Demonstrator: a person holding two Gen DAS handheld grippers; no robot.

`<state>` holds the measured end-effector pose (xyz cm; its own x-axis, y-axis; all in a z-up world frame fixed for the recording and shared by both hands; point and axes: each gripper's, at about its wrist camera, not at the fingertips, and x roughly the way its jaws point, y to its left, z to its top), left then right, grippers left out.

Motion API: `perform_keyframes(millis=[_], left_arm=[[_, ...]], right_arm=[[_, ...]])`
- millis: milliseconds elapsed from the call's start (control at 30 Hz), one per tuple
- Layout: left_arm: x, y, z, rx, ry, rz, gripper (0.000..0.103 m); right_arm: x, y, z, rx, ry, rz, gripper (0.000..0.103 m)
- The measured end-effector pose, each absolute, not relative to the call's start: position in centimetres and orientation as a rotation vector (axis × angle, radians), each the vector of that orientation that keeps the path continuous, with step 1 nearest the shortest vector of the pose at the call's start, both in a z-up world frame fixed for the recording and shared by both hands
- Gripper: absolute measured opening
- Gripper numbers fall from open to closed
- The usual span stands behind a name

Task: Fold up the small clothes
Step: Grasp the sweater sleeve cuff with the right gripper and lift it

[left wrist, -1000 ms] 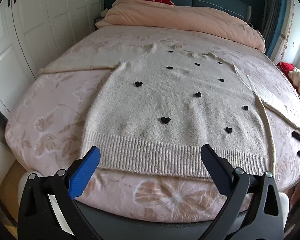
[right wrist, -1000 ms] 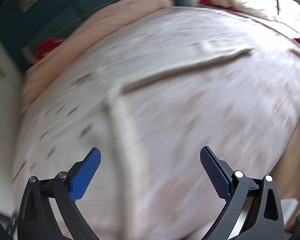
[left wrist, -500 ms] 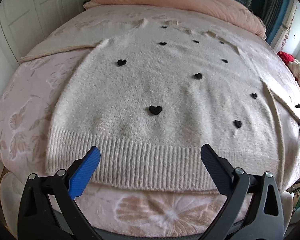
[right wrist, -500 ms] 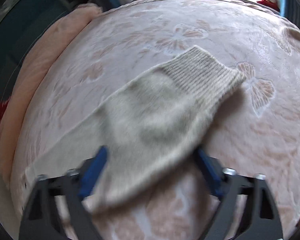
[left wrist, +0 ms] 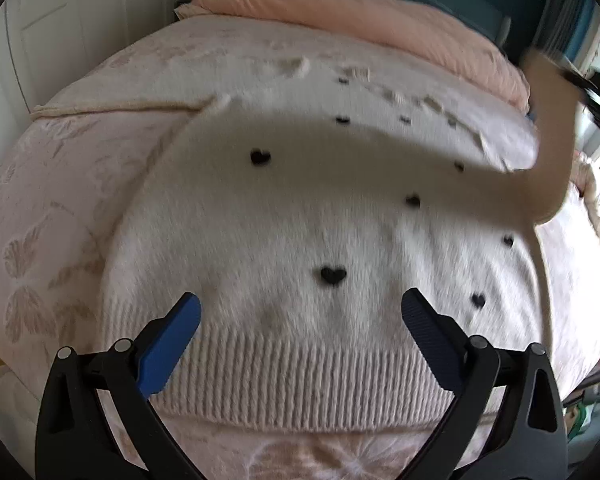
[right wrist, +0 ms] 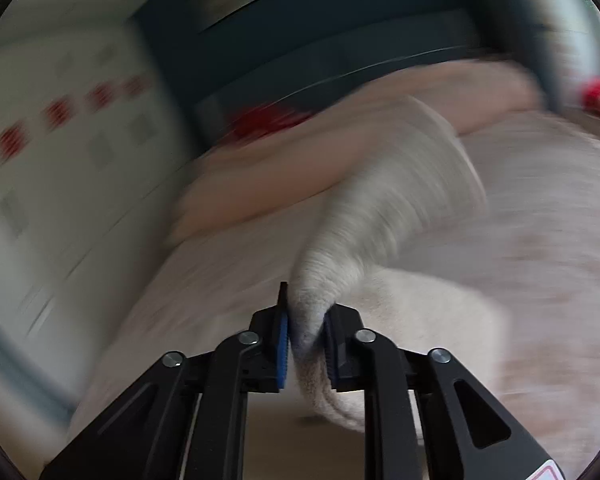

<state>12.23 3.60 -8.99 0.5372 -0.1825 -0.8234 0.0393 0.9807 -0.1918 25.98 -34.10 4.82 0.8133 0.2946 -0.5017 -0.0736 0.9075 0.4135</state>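
A cream knitted sweater with small black hearts lies flat on the bed, ribbed hem nearest me. My left gripper is open and empty, just above the hem. My right gripper is shut on the sweater's right sleeve near its ribbed cuff and holds it lifted off the bed. In the left wrist view the raised sleeve arcs up at the right towards the right gripper. The left sleeve lies stretched out flat to the left.
The bed has a pale pink floral cover and a folded peach duvet at the head. White wardrobe doors stand to the left. The right wrist view is motion-blurred.
My right gripper closed on the right sleeve and lifted it up over the sweater. My left gripper moved closer to the hem and stayed open.
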Motion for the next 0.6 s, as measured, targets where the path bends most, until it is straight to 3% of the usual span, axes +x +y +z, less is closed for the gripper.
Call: perform_keyframes(millis=[33, 67, 233, 533, 600], left_arm=[[12.6, 3.9, -8.7, -0.168, 0.988, -0.139, 0.098], [13.1, 4.1, -8.3, -0.177, 0.981, -0.143, 0.098], [18.1, 6.0, -6.4, -0.289, 0.943, -0.204, 0.098], [33.9, 3.9, -10.5, -0.547, 0.995, -0.264, 0.098], [36.7, 3.2, -12.7, -0.618, 1.038, -0.233, 0.09]], right_arm=[[26.8, -30.9, 4.0, 0.368, 0.625, 0.268, 0.041], [27.4, -27.9, 2.9, 0.336, 0.661, 0.318, 0.045], [25.3, -23.1, -3.3, 0.326, 0.762, 0.333, 0.049], [19.5, -37.3, -12.7, 0.82, 0.814, 0.053, 0.053], [19.8, -39.0, -14.0, 0.916, 0.795, 0.039, 0.053]])
